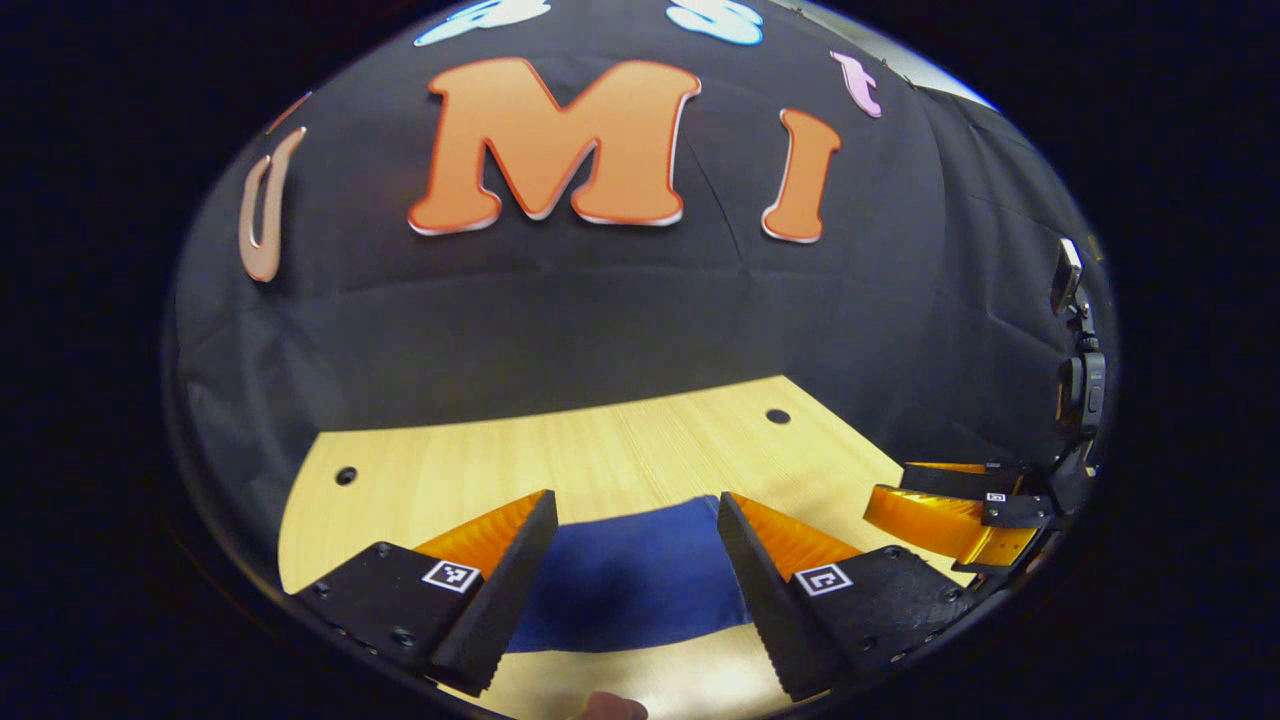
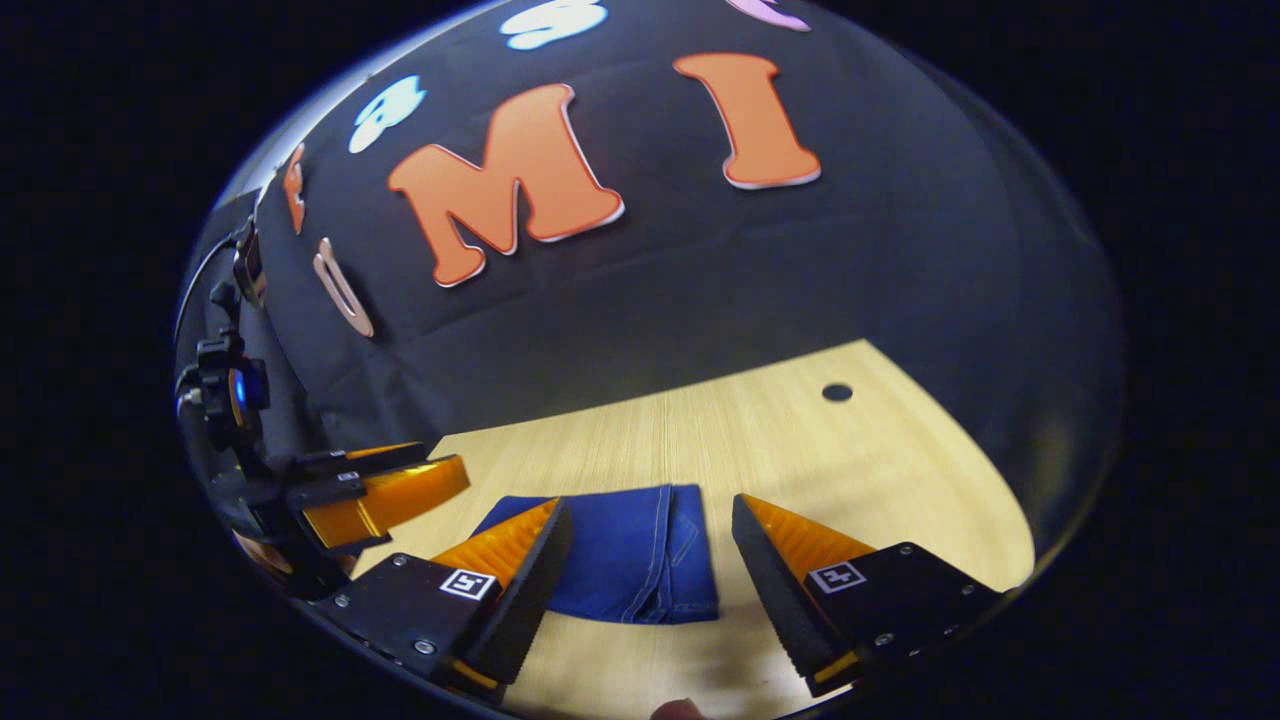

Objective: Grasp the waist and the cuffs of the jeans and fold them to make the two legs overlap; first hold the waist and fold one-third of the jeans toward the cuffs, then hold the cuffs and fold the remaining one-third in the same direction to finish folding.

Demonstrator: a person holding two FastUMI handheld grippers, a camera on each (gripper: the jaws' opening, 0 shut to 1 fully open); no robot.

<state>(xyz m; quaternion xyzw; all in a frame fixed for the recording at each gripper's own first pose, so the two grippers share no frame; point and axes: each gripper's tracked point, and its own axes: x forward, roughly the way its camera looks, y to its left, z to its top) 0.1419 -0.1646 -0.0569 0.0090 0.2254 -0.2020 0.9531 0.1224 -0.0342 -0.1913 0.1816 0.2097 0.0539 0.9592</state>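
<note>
Left gripper view: left gripper (image 1: 637,575) spread wide and empty above jeans (image 1: 635,590) lying compactly folded on table (image 1: 600,450); right gripper view: right gripper (image 2: 650,580) likewise wide, empty; folding appears finished.

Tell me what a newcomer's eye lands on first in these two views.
The blue jeans stand out first: a compact folded bundle lying flat on the pale wooden table, seen between the fingers of each gripper. Next come the grippers: the left gripper and the right gripper both hover open above the bundle, gripping nothing. Behind it all hangs the booth's black cloth wall.
</note>
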